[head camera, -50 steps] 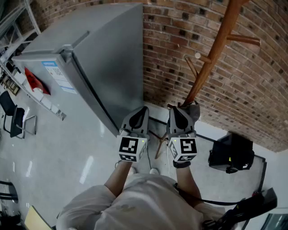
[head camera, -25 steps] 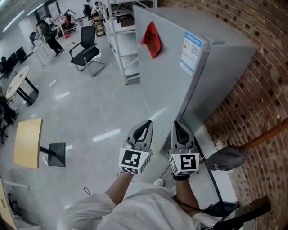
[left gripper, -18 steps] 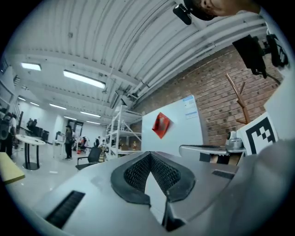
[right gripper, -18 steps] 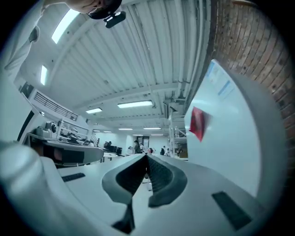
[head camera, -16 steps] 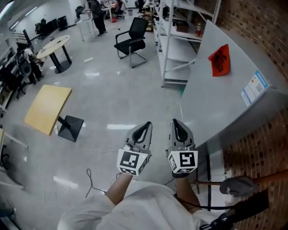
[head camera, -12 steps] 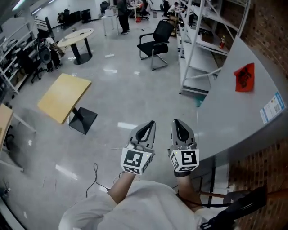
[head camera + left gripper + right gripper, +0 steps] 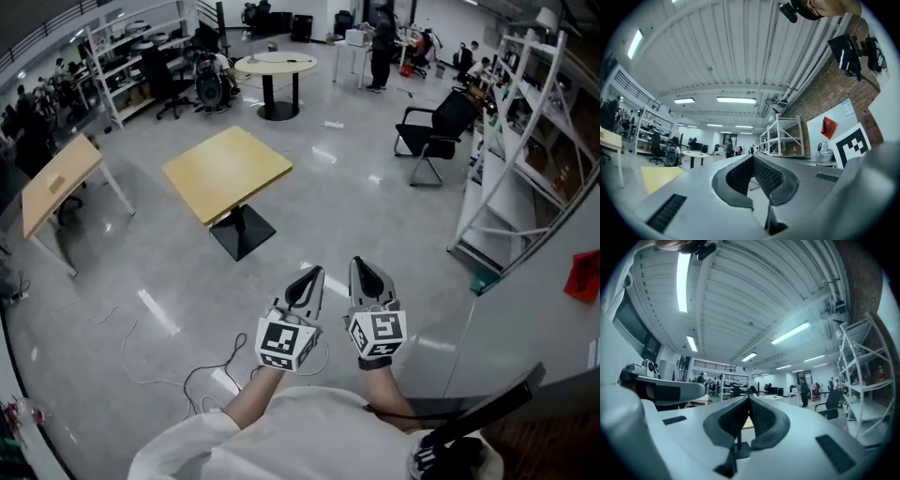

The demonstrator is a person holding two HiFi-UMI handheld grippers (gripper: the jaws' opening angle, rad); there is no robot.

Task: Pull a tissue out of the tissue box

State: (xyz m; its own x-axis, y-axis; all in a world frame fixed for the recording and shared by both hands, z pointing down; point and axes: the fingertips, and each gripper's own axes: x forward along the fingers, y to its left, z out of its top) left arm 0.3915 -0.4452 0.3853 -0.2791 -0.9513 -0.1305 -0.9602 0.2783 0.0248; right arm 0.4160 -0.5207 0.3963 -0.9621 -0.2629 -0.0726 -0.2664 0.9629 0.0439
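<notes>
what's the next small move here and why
Probably turn to search for the tissue box: none shows in any view, and the yellow table ahead looks bare. The left gripper and right gripper are both shut and empty, held level over open floor.

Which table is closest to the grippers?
The square yellow-topped table on a black pedestal, just ahead of the left gripper. The round white table stands farther back; the long wooden table is off left.
</notes>
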